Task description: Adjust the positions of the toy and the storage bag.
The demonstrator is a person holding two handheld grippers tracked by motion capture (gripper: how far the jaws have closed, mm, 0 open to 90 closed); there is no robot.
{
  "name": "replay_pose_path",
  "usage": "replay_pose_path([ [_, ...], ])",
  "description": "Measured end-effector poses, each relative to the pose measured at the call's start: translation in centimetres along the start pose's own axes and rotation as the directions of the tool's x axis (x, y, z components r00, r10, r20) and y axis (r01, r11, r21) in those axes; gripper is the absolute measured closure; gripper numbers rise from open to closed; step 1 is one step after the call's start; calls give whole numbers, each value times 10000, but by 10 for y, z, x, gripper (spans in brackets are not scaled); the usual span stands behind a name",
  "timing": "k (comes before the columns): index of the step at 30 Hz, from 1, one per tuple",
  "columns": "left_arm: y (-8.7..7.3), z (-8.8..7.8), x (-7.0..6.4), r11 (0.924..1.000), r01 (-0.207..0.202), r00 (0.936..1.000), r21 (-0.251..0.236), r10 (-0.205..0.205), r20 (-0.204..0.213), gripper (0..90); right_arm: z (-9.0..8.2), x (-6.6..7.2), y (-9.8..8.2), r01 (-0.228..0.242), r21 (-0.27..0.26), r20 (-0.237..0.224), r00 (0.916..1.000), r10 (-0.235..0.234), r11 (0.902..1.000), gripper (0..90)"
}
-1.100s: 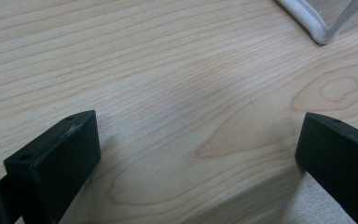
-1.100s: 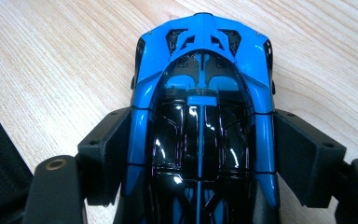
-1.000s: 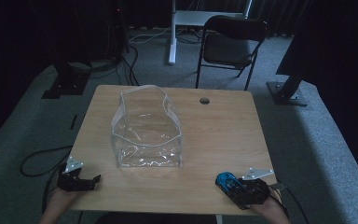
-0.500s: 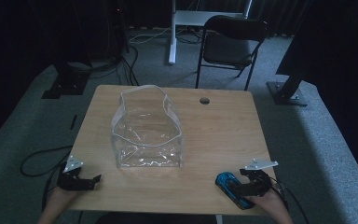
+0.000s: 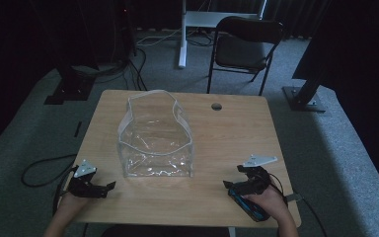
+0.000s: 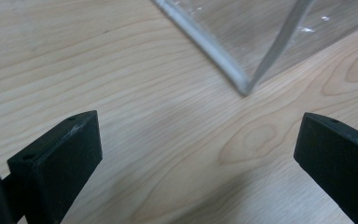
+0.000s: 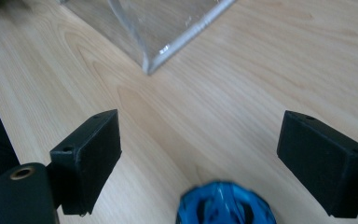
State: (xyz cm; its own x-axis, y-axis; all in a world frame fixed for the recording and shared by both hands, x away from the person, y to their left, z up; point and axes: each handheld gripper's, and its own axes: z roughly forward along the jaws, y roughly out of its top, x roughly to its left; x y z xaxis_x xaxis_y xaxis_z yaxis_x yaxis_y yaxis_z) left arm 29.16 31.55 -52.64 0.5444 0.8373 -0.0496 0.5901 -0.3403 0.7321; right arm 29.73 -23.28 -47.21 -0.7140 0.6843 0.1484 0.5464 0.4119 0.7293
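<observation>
Wooden surface (image 5: 237, 143) with clear plastic bag (image 5: 155, 138) standing upright and open-topped left of centre, nearer the far edge than either hand. Left gripper (image 5: 109, 186) at near-left corner of surface, held in left hand (image 5: 71, 205), pointing right toward bag's near-left bottom corner; jaws wide apart, nothing between them, bare wood below in left gripper view, bag corner (image 6: 244, 88) just ahead and apart from the jaw tips. Right gripper (image 5: 229, 183) at near-right part of surface, held in right hand (image 5: 269, 202), pointing left toward bag; jaws have just been opening, now spread wide with nothing pressed between the pads. Blue object (image 5: 246, 200) lying on surface right under the right gripper, seen as blurred blue rounded shape (image 7: 226, 205) at bottom of right gripper view, low between the jaws, not clamped; contact with gripper body not clear. Bag's near-right bottom corner (image 7: 149, 67) ahead of right gripper, apart from it. Small dark round grommet hole (image 5: 216, 106) in surface near far edge, right of bag. Black folding chair (image 5: 244, 47) on grey carpet beyond surface. Cable (image 5: 39, 165) looping on floor at left.
</observation>
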Motion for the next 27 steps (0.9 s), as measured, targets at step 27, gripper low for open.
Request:
replay_pose_path([
  [27, 43, 23, -17, 9983, -462, 9962, -353, 486, 724, 13, 54, 31, 68, 944, -499, -1658, 9809, -1014, 9943, 193],
])
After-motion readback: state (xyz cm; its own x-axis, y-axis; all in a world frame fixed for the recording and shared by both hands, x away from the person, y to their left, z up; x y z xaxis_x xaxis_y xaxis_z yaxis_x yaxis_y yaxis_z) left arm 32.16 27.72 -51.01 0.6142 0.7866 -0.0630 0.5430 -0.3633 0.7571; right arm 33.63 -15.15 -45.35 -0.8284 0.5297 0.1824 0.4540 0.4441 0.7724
